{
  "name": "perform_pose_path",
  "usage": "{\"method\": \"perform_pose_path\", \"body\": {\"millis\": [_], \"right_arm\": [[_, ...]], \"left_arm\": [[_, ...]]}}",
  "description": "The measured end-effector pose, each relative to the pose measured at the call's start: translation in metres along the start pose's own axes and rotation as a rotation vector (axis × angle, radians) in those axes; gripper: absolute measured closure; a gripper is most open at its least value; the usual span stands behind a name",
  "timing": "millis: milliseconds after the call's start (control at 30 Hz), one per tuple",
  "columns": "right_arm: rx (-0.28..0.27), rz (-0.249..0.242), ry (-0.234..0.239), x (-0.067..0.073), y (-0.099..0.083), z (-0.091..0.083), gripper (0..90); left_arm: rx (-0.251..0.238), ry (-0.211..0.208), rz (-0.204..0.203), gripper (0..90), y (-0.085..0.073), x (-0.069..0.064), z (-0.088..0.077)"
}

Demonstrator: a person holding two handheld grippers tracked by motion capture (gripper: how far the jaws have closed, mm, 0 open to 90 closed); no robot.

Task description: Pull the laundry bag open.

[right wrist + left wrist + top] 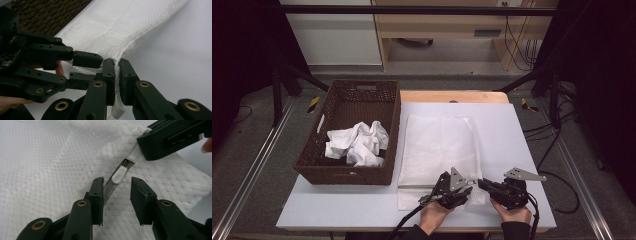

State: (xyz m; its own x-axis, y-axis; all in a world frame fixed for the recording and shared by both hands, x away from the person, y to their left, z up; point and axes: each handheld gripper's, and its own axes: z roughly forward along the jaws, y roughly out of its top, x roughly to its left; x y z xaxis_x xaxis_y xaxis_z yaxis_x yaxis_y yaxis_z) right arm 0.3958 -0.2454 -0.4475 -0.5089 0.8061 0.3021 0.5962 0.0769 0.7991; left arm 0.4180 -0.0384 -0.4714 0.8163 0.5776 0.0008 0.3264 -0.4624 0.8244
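basket (388,135): left of the mesh bag (439,145), crumpled cloths inside
left gripper (116,192): jaws wide around the zipper pull (119,174), could miss it
right gripper (117,80): pinching bag's near corner; thin fabric might slip out

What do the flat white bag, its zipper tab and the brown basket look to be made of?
The white bag looks like a fine mesh fabric: a regular grid of tiny holes shows up close. Its zipper tab seems smooth, glossy white plastic. The basket appears to be dark brown wicker or a woven imitation, matte; which one is unclear.
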Motion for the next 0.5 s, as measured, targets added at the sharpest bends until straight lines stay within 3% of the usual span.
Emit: {"method": "perform_pose_path", "body": {"millis": [200, 367, 500], "right_arm": [[0.006, -0.010, -0.002, 0.0011, 0.0003, 0.0013, 84.3], [0.009, -0.006, 0.002, 0.0007, 0.0003, 0.0019, 84.3], [0.004, -0.007, 0.003, 0.0007, 0.0003, 0.0014, 84.4]], "left_arm": [[0.012, 0.013, -0.005, 66.1, 0.0006, 0.0047, 0.0083], [-0.009, -0.012, -0.034, 72.5, -0.0007, 0.0096, 0.0056], [-0.029, -0.024, -0.021, 75.7, -0.0012, 0.0083, 0.0030]]}}
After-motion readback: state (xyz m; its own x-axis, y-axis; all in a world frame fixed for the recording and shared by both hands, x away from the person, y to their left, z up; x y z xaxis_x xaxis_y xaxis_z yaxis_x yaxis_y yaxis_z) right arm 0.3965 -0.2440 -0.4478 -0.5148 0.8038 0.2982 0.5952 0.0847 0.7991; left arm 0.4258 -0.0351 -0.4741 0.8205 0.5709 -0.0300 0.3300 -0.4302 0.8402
